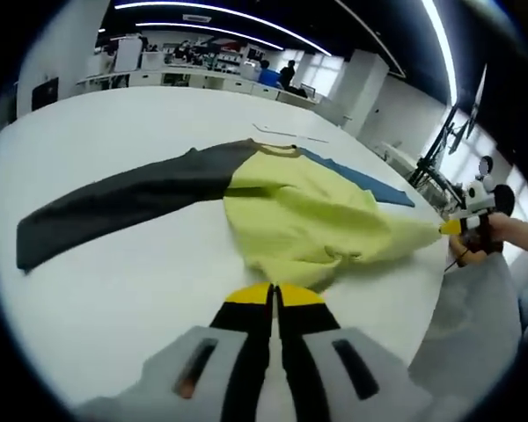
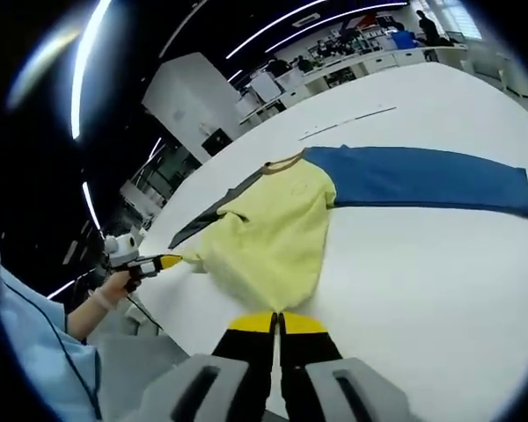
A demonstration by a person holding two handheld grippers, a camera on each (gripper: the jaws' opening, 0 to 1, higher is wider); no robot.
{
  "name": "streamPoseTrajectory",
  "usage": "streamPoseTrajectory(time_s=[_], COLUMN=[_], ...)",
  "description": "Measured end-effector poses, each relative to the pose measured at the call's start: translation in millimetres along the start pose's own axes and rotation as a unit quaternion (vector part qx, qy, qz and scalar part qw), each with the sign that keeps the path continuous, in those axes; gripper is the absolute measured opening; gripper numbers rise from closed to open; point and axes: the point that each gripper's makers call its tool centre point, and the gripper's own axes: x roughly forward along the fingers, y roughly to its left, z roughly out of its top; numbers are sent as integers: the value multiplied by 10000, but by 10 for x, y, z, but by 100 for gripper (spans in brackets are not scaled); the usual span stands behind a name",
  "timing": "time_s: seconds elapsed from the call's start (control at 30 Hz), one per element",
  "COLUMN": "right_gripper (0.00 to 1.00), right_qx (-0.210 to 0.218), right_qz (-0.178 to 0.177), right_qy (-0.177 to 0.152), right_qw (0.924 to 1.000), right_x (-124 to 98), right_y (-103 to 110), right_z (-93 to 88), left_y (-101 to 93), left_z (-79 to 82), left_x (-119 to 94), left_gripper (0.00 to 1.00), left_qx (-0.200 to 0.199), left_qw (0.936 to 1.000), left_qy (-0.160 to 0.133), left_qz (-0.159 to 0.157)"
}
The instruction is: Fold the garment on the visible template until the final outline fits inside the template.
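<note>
A long-sleeved shirt lies on the white table [image 1: 114, 290], with a yellow body [image 1: 308, 220], a dark grey sleeve [image 1: 114, 207] and a blue sleeve [image 2: 422, 180]. My left gripper [image 1: 274, 294] is shut at the yellow hem; in the right gripper view it [image 2: 169, 261] pinches a stretched hem corner at the table's edge. My right gripper [image 2: 278, 322] is shut on the hem's other corner; in the left gripper view it [image 1: 451, 228] pulls that corner taut. The hem is lifted and stretched between them. The collar [image 2: 283, 163] points away.
Thin line marks [image 2: 352, 119] lie on the table beyond the collar. A person's hand [image 2: 106, 294] and light blue sleeve [image 2: 26, 352] show at the left. Desks and people [image 1: 273, 77] stand far behind. The table's edge [image 1: 431, 308] runs close to the hem.
</note>
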Motion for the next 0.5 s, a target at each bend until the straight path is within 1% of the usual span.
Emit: streamPoseTrajectory(time_s=[0.17, 0.27, 0.33, 0.47, 0.5], right_gripper=[0, 0, 0, 0, 0], right_qx=[-14, -20, 14, 160, 144], right_qz=[0, 25, 64, 95, 76], right_qy=[6, 67, 210, 596, 640], right_qw=[10000, 10000, 9998, 9980, 9978], right_x=[-53, -67, -69, -37, -16], right_y=[-19, -24, -17, -42, -61], right_z=[39, 35, -17, -227, -279], left_y=[1, -35, -57, -110, -126], left_z=[-35, -71, -105, -175, -199], left_x=[-165, -212, -250, -313, -325], left_gripper=[0, 0, 0, 0, 0], left_qx=[-129, -140, -125, -237, -243], left_qw=[9999, 9999, 9999, 9997, 9997], left_qy=[-73, -45, -19, -20, 1], left_qz=[32, 3, 12, 0, -1])
